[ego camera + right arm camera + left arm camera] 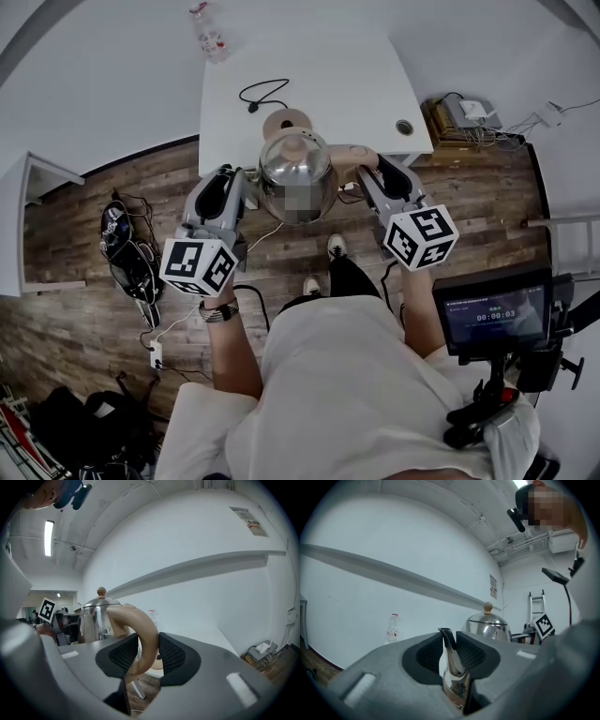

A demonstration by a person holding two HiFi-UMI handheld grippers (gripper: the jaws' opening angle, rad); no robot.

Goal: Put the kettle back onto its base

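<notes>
Kettle (296, 173) spout (453, 660) sits clamped between left gripper (450, 648) jaws, handle (142, 627) between right gripper (149, 652) jaws.

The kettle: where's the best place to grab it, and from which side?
By its tan handle, from the side opposite the spout: that curved loop stands clear of the round steel body and is slim enough for jaws, as the right gripper shows, clamped across it. The left gripper pinches the thin spout to steady it.

1. Bright, even indoor light; a long white ceiling strip lamp (48, 538) glares in the right gripper view.
2. The shiny rounded steel kettle (297, 173) mirrors its surroundings.
3. Fisheye bending; both gripper views have dark corners.
</notes>
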